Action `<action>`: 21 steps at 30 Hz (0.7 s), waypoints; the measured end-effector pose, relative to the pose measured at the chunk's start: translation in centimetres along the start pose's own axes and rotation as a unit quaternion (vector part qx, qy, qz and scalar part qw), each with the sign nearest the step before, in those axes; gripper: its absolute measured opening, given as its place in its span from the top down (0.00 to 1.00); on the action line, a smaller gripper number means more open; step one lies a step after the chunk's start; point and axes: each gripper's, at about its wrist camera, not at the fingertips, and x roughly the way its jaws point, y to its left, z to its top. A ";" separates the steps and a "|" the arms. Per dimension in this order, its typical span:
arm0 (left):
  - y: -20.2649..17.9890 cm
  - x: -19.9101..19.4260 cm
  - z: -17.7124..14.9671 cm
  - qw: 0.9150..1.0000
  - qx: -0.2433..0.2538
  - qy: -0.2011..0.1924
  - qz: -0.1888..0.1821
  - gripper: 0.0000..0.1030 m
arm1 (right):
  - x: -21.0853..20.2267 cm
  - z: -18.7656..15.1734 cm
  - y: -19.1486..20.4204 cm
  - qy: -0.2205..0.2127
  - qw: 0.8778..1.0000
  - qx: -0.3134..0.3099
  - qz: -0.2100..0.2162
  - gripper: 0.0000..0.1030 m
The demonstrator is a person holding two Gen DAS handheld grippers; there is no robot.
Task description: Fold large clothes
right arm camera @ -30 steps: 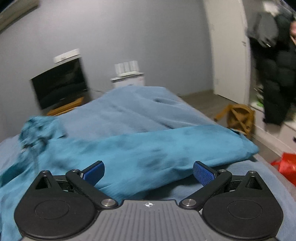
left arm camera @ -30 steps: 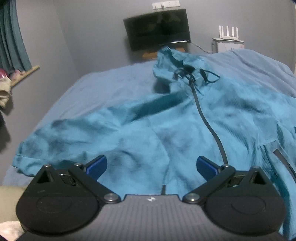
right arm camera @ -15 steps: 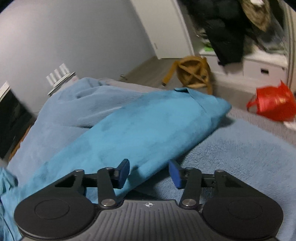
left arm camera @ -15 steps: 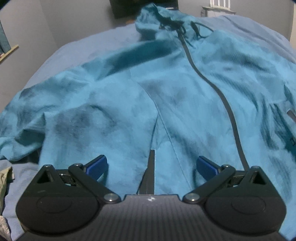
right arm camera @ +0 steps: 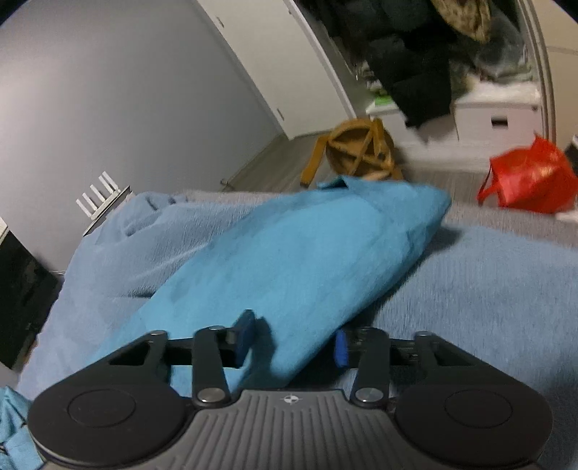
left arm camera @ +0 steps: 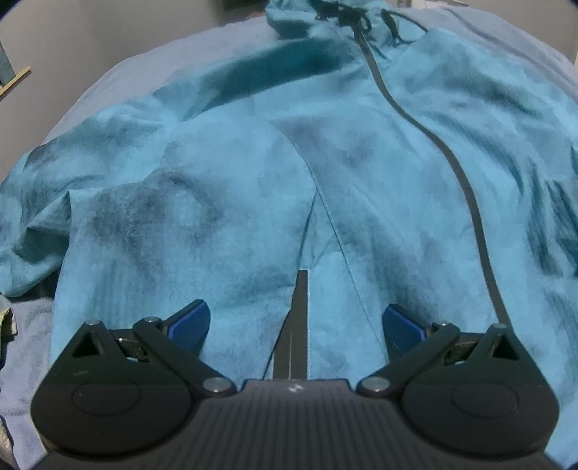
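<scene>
A teal hooded jacket [left arm camera: 379,162] lies spread front-up on the blue blanket [left arm camera: 144,61], its dark main zipper [left arm camera: 466,188] running up to the hood [left arm camera: 325,14]. My left gripper [left arm camera: 296,320] hovers open low over the jacket's lower front, straddling a short dark pocket zipper [left arm camera: 300,303], with its pads apart from the cloth. In the right wrist view the jacket's sleeve [right arm camera: 307,246] stretches away toward the bed edge. My right gripper [right arm camera: 293,341] is closing, with the near part of that sleeve between its jaws. A shadowed gap still shows beside the left pad.
Beyond the bed edge stand a red bag [right arm camera: 527,180], a tipped wooden stool [right arm camera: 357,148] and an open wardrobe with dark clothes [right arm camera: 415,65]. A white router [right arm camera: 104,195] and a black screen [right arm camera: 21,300] sit at the far side. A blue blanket [right arm camera: 487,289] covers the bed.
The left gripper sank and tipped down toward the jacket's front. The right gripper dropped to the sleeve, rolled, and its jaws narrowed from wide open to close around the cloth.
</scene>
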 end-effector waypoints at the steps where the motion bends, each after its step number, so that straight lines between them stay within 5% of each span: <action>1: 0.0 0.2 0.0 1.000 0.002 0.002 0.001 0.00 | -0.2 0.1 0.4 -0.012 1.000 -0.016 -0.005 0.76; 7: 0.1 0.4 0.1 1.000 0.005 0.008 -0.003 0.00 | -3.3 0.6 4.9 -0.101 0.988 -0.114 -0.017 0.93; 11: 1.1 -0.9 0.6 1.000 -0.020 -0.020 -0.005 0.00 | -6.4 0.1 10.5 -0.169 0.964 -0.206 -0.002 0.96; 16: 2.2 -3.3 1.5 0.997 -0.030 -0.072 -0.005 0.00 | -11.2 -2.8 18.9 -0.239 0.914 -0.322 0.059 0.96; 21: 3.7 -5.1 2.2 0.994 -0.045 -0.103 -0.011 0.00 | -16.8 -8.5 26.7 -0.289 0.848 -0.417 0.156 0.96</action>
